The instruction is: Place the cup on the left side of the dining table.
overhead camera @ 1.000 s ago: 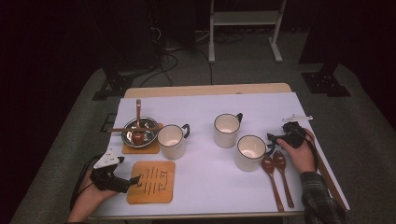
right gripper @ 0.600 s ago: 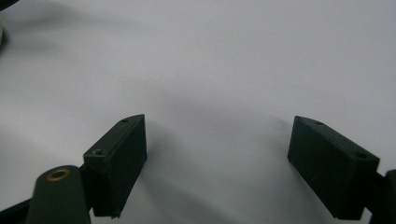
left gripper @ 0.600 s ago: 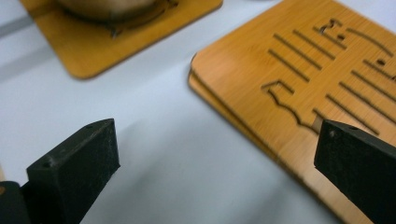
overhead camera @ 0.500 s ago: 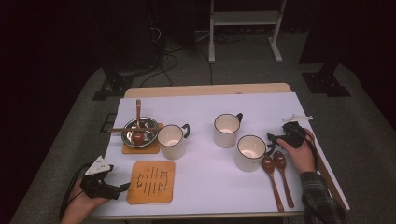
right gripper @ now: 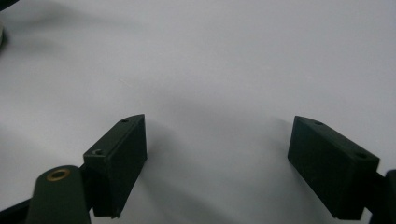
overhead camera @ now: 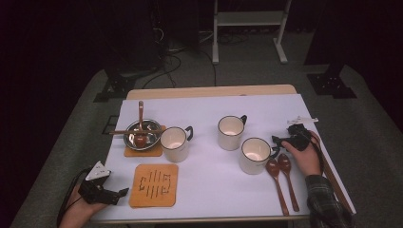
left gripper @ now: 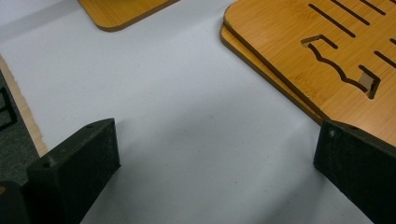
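1. The left hand-held gripper (overhead camera: 111,194) rests low at the near left corner of the tabletop (overhead camera: 209,185), its jaws pointing toward the bamboo trivet (overhead camera: 154,185) just beside it.
2. In the left gripper view the left hand-held gripper (left gripper: 210,163) has its jaws spread wide with only bare white tabletop (left gripper: 187,116) between them; nothing is gripped.
3. That view shows the slotted bamboo trivet (left gripper: 327,51) to be two boards stacked, the upper one shifted slightly off the lower, and its edge lies just past the right-hand jaw.
4. The right hand-held gripper (overhead camera: 285,141) sits on the right side of the tabletop, held by the person's right hand (overhead camera: 306,156), its tips near the handle of the closest white enamel mug (overhead camera: 255,155).
5. In the right gripper view the right hand-held gripper (right gripper: 217,163) is likewise wide open, with empty white surface between the jaws.
6. Two dark wooden spoons (overhead camera: 281,180) lie side by side just near of that mug, bowls toward it and handles toward the person.
7. A second mug (overhead camera: 231,132) stands farther back near the middle, and a third mug (overhead camera: 174,143) stands left of centre.
8. The third mug is just beside a metal bowl (overhead camera: 141,134) that sits on another bamboo trivet (overhead camera: 142,151); a wooden spoon (overhead camera: 140,123) rests in the bowl.
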